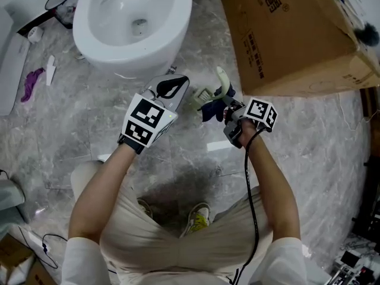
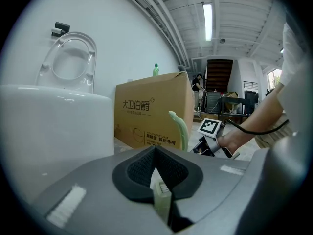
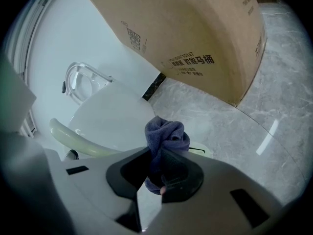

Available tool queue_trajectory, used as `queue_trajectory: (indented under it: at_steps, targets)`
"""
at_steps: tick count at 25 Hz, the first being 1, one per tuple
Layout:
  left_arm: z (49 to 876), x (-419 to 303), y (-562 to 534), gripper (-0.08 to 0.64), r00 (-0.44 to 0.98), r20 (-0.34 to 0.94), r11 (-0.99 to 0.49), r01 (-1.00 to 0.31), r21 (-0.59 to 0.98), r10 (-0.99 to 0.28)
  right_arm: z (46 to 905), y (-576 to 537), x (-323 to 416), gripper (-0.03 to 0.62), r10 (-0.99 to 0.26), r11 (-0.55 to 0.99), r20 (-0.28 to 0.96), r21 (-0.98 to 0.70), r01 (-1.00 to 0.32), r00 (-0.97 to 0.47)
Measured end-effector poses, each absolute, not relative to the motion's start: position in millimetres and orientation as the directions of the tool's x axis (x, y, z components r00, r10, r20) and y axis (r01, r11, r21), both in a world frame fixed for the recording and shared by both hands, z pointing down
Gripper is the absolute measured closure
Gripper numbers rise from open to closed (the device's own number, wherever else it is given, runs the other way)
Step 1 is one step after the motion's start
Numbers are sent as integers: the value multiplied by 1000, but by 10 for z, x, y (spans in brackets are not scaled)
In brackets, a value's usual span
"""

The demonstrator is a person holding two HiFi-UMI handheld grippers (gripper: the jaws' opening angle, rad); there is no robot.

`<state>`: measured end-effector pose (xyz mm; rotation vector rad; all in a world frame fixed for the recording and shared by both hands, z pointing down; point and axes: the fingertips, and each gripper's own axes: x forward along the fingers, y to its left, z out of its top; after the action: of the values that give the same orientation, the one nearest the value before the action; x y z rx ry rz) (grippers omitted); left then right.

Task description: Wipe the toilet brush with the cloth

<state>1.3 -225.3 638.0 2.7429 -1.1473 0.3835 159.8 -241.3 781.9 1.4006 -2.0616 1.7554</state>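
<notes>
Our left gripper [image 2: 156, 166] has its jaws closed on a flat, pale green part of the brush [image 2: 179, 130]. Beyond the pads the curved handle rises upright in front of the box [image 2: 151, 112]. Our right gripper [image 3: 159, 176] has its jaws clamped on the bunched blue cloth [image 3: 167, 134], which sticks up out of the pads in a rounded wad.

In the head view, the left gripper [image 1: 177, 89] and right gripper [image 1: 229, 108] point toward each other from either side. The brush [image 1: 221, 79] spans the gap between them. The cloth [image 1: 209, 110] is right up against the brush's lower side, though we cannot make out the contact itself.

From the right gripper view the brush [image 1: 203, 95] shows as a pale green bar passing behind the cloth, with its handle curving off to the left.

All this is held above the grey marble floor [image 1: 309, 141]. The toilet [image 1: 181, 22] is just ahead on our left, and the box [image 1: 285, 37] just ahead on our right.
</notes>
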Motion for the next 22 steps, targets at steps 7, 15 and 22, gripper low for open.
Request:
queue_trajectory:
  at_steps: [7, 15, 22]
  targets:
    - [6465, 119, -2296, 563, 691, 296, -714, -699, 40, -659, 7583, -2358, 1611, 535, -588, -93, 529, -796, -599, -612]
    - [6680, 209, -2362, 563, 700, 324, -722, -689, 69, -637, 7313, -2228, 1674, 535, -635, 364, 608, -310, -878, -478]
    - [6617, 325, -2536, 563, 703, 275, -675, -710, 202, -656, 7820, -2090, 1603, 535, -709, 436, 627, 30, -899, -323]
